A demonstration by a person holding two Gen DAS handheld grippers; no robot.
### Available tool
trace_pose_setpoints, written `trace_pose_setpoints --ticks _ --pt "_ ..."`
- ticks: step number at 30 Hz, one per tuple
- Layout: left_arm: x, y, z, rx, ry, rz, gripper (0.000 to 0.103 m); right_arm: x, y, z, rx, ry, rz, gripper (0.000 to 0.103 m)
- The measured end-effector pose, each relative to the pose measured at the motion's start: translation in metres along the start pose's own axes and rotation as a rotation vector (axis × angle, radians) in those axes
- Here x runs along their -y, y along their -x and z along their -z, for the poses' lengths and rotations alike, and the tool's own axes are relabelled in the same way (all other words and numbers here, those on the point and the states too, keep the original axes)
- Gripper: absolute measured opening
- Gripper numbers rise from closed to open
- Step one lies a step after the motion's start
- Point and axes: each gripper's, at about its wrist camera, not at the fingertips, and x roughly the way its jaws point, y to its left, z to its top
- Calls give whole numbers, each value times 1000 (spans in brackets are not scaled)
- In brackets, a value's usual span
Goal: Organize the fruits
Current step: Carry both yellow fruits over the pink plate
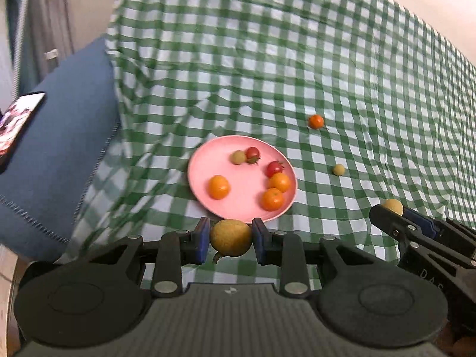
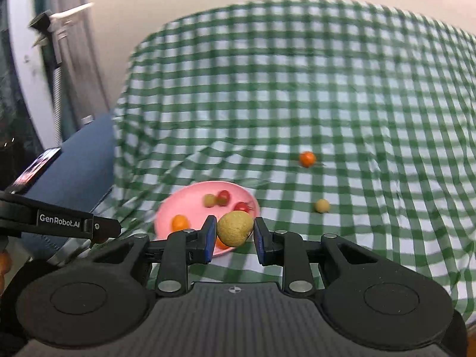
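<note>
Just round, rough-skinned fruit (image 1: 230, 238), pinched.

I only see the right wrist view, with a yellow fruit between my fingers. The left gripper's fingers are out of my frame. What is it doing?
Observer: The left gripper is shut on a yellow fruit of its own, at the near rim of the pink plate.
Operator: My fingers hide part of that plate. How many oranges are on it?
Observer: Three oranges: one alone on the left, and two close together on the right.
</note>
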Motion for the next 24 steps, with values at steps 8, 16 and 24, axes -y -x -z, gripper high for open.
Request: trace_pose_setpoints --ticks 8,16,24 --pt "-29 30 13 49 55 34 34 -34 19 -1 21 73 16 28" --pt "-36 37 15 70 81 55 34 -42 24 2 32 97 30 28" --pt "-39 35 16 67 94 52 33 -43 21 3 25 92 35 28"
